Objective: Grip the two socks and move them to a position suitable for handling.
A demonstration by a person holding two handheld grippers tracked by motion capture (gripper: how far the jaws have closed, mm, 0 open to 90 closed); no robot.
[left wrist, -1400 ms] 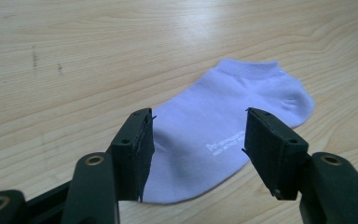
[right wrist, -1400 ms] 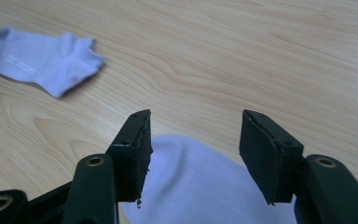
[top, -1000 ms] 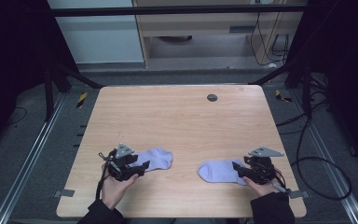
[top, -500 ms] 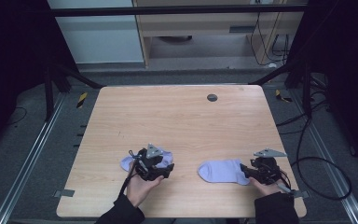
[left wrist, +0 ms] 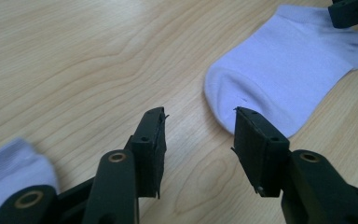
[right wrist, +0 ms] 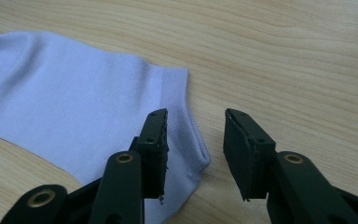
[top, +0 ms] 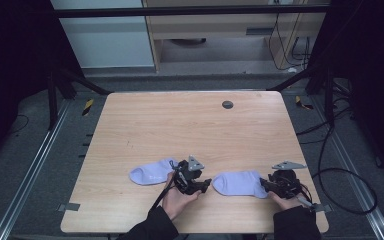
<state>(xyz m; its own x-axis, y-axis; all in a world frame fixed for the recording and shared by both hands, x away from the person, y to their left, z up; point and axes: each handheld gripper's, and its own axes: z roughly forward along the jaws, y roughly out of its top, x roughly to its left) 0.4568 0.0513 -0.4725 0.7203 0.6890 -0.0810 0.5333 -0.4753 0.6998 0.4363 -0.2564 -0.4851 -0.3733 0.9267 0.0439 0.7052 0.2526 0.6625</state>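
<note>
Both grippers sit low over the near edge of the worktop [top: 130, 125], each with its jaws parted and nothing pressed between them. Their jaws have just been closing, yet no cloth is caught so far.

The left gripper [left wrist: 198, 140] stands fairly wide, bare wood between its jaws, and points at the rounded toe of the right sock [left wrist: 284, 74]; the tip of one jaw hangs just above the toe's edge. It appears to have crossed from the left sock [top: 152, 172], whose cuff end lies at its back, probably to take this toe.

The right gripper [right wrist: 196, 144] is narrower and straddles the ribbed cuff corner of the same sock, one jaw over the cloth, the other over the wood beside it. That placing suggests a pinch on the cuff, so that the sock can be lifted or drawn at both ends.

Both socks are pale lilac ankle socks, lying flat, near each other in a row across the worktop.
</note>
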